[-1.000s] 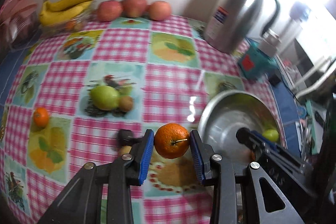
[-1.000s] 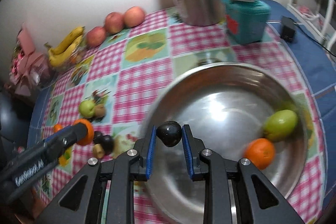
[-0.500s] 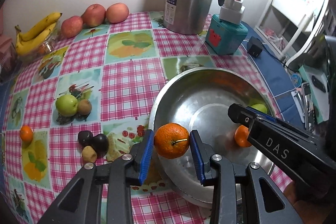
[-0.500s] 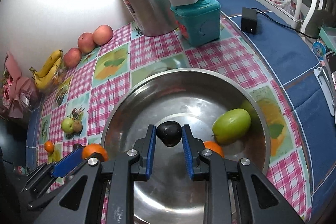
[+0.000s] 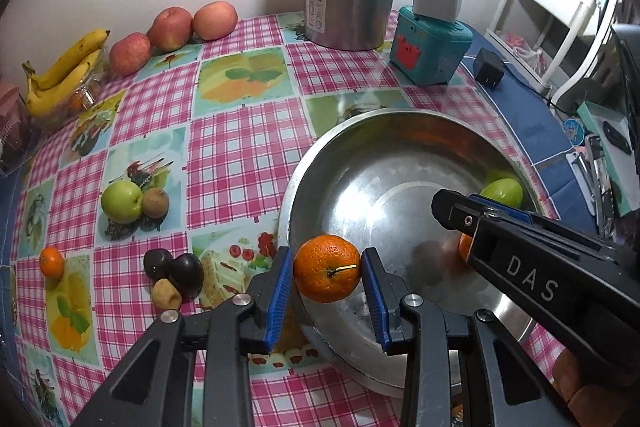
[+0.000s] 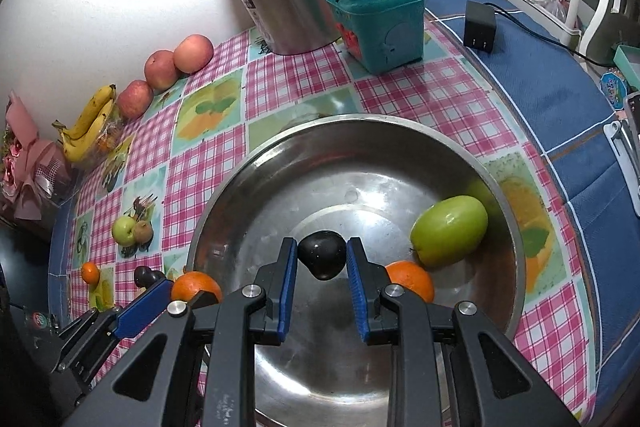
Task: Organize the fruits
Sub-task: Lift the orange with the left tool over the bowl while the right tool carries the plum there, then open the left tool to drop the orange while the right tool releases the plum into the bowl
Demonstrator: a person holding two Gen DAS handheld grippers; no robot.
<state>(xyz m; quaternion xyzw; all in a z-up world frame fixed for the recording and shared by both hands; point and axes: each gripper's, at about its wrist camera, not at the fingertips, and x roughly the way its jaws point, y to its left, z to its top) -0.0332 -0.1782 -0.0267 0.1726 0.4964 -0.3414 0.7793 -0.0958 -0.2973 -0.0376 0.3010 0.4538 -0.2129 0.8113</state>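
Left wrist view: your left gripper [image 5: 327, 269] has its jaws clamped on an orange [image 5: 327, 268] above the steel bowl's [image 5: 316, 163] 8 o'clock rim

Right wrist view: your right gripper [image 6: 322, 256] has its jaws clamped on a dark plum [image 6: 322, 254] over the bowl's centre, a green fruit [image 6: 448, 230] lying at 3 o'clock

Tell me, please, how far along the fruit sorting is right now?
Partly done. Already in the bowl: a green fruit and an orange. In hand: the left claw grips a second orange at the bowl's rim, and the right claw holds a dark fruit over the bowl. Left on the cloth: a green apple, a small orange, two dark fruits and two brown ones.
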